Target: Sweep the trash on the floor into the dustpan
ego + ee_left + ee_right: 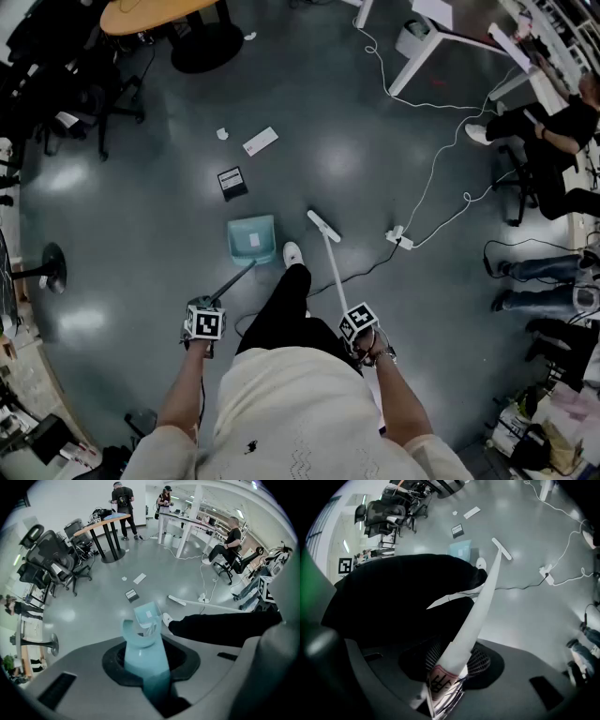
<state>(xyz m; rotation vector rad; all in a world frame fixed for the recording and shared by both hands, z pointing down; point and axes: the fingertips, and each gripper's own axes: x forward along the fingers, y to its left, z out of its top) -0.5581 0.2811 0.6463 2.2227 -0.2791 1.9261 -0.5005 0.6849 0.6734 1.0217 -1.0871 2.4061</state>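
Note:
I stand on a grey floor. My left gripper (204, 324) is shut on the long handle (146, 665) of a teal dustpan (252, 237), which rests on the floor ahead of my shoe with a white scrap inside. My right gripper (359, 325) is shut on the white broom handle (474, 620). The broom head (323, 225) sits on the floor just right of the pan. Beyond the pan lie a black square packet (232, 182), a white paper strip (260, 141) and a small crumpled bit (222, 134). The same dustpan (147, 616) and packet (132, 595) show in the left gripper view.
A power strip (400, 238) with white cables lies right of the broom. A round table base (206, 47) and office chairs (89, 103) stand far left, white desk legs (412, 61) far right. A seated person (548, 141) is at the right. A stand base (53, 265) sits left.

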